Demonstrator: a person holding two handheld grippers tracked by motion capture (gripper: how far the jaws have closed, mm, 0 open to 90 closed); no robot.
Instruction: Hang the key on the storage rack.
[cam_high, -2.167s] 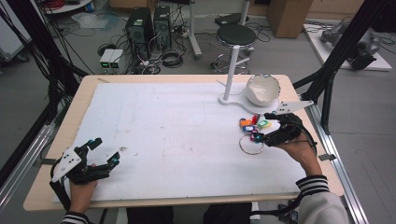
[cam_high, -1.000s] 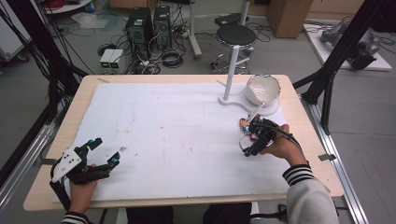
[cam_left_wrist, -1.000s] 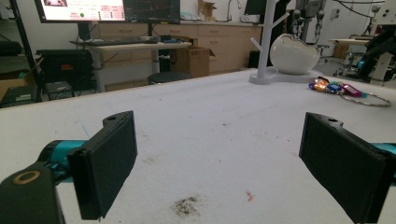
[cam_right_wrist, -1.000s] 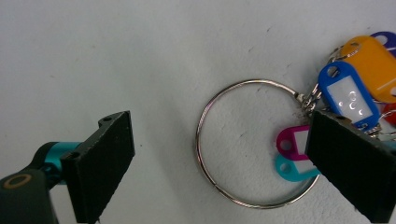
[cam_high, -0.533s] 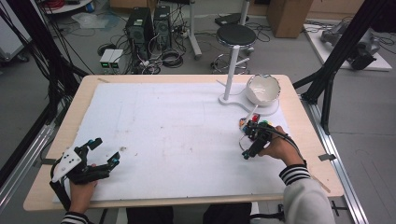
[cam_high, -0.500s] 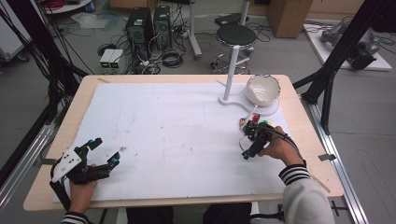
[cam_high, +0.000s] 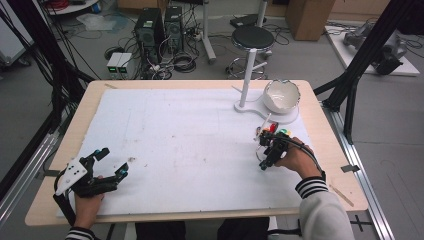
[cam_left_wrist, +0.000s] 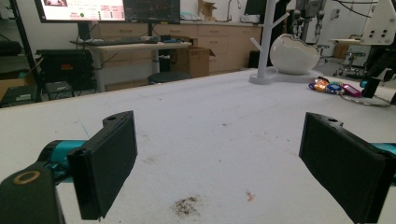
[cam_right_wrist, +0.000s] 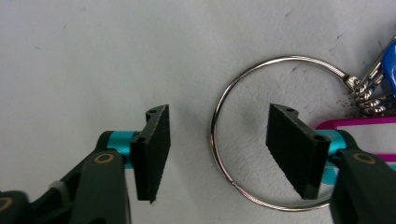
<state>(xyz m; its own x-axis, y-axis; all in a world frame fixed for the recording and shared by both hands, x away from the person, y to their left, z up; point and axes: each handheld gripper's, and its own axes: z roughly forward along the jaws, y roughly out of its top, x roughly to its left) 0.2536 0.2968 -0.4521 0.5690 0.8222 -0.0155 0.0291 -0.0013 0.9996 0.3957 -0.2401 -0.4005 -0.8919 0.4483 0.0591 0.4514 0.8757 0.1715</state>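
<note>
While its jaws have just been closing, the right gripper (cam_right_wrist: 217, 156) stands over the key ring (cam_right_wrist: 224, 163) with the pads apart: one pad sits inside the wire loop, the other outside it, and the ring's edge lies between them, not yet pinched. The ring rests flat on the white mat (cam_high: 190, 145), its coloured tags (cam_high: 272, 132) bunched at its far side, at the right of the table, just near of the stand (cam_high: 246, 75) and the white bowl (cam_high: 281, 96). Well apart, at the near left corner, the left gripper (cam_high: 111, 164) rests on the mat, its jaws wide apart and holding nothing.
</note>
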